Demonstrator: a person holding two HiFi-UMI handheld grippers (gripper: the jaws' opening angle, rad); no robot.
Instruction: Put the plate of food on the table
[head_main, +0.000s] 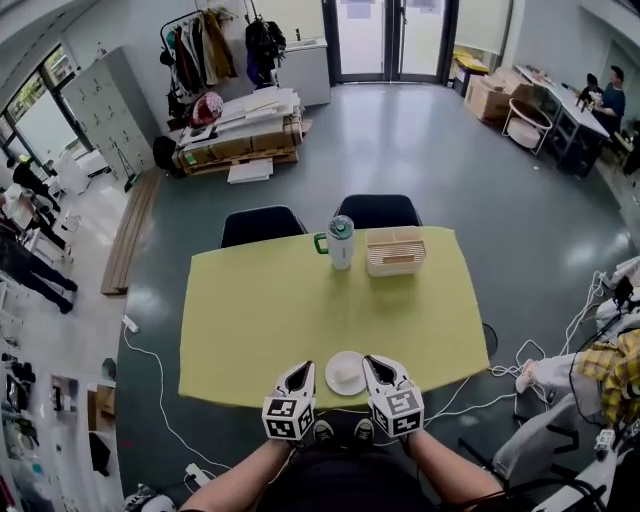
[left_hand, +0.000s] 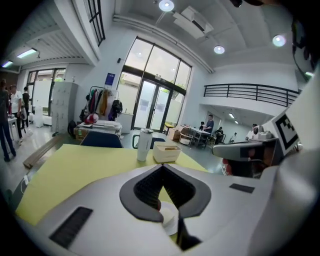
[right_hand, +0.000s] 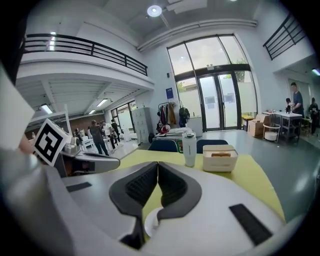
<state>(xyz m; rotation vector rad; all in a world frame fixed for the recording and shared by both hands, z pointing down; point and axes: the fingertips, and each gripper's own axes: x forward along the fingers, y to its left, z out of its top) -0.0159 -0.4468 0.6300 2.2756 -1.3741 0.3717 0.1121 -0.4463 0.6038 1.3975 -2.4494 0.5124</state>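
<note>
At the near edge of the yellow table (head_main: 260, 310), the plate of food (head_main: 346, 373) is sitting between both grippers. The left gripper (head_main: 302, 368) and right gripper (head_main: 373, 362) are flanking it, each pressing its jaws together at the tips.

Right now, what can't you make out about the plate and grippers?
- Food on the plate: too small in the head view; jaws cover most of it in both gripper views.
- Whether the left gripper or right gripper touches the plate: head view too small.

Plate (head_main: 346, 373) between left gripper (head_main: 302, 367), right gripper (head_main: 373, 361)
</note>
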